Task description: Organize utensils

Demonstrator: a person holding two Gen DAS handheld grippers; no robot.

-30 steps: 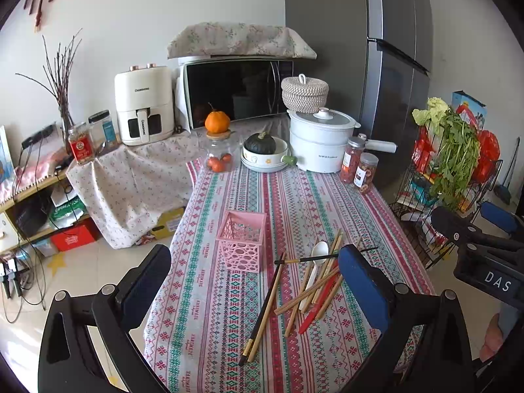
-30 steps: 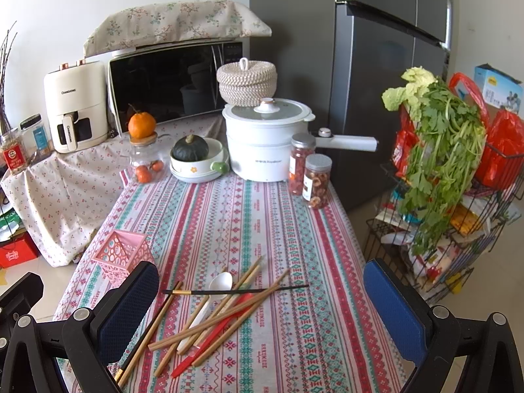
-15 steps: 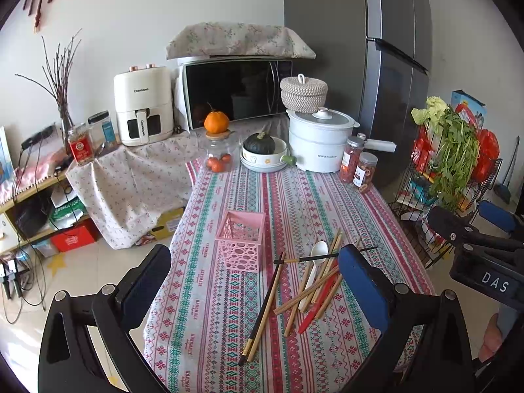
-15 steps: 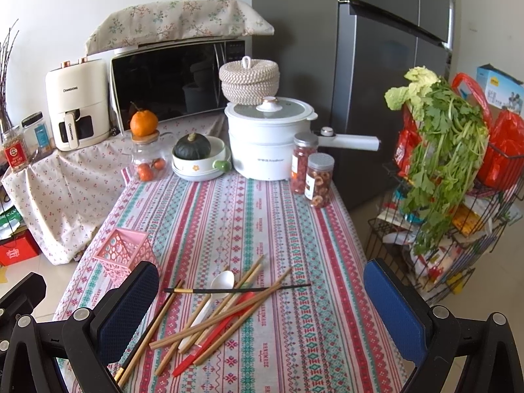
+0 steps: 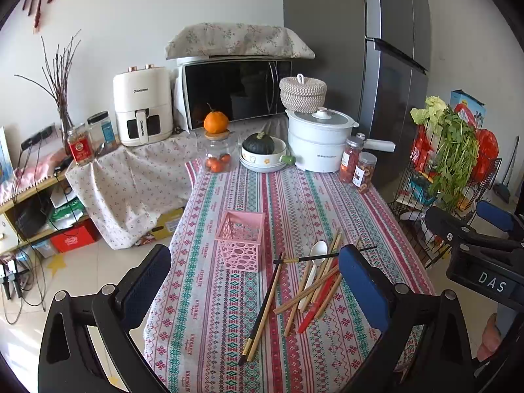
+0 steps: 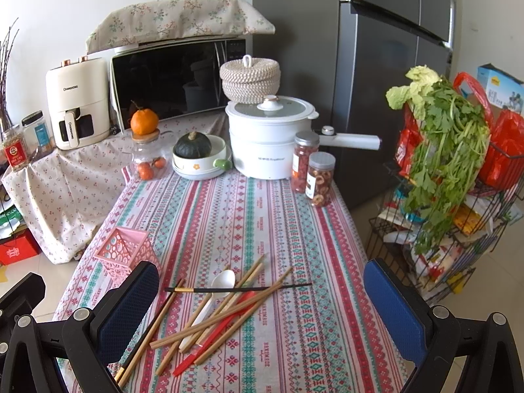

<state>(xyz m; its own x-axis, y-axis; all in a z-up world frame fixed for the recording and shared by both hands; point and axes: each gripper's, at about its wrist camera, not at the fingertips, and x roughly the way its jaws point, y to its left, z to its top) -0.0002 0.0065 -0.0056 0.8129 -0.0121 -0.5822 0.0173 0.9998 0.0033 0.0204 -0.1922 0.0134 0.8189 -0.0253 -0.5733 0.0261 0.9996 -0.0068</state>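
Note:
A loose pile of wooden chopsticks (image 6: 226, 311), a white spoon (image 6: 213, 301), a red utensil (image 6: 209, 344) and a black chopstick (image 6: 239, 290) lies on the striped tablecloth near the front edge. The pile also shows in the left wrist view (image 5: 314, 285). An empty pink perforated holder (image 5: 240, 239) stands upright left of the pile, also seen in the right wrist view (image 6: 126, 253). My left gripper (image 5: 253, 281) is open and empty, above the front of the table. My right gripper (image 6: 262, 298) is open and empty, hovering over the pile.
At the table's far end stand a white pot (image 6: 271, 140), two snack jars (image 6: 319, 177), a bowl with a squash (image 6: 196, 154) and a jar topped by an orange (image 6: 145, 150). A wire rack with greens (image 6: 445, 170) stands right of the table.
Both grippers have drifted very slightly; the right wrist view has shifted a little. The utensils and the holder have not moved.

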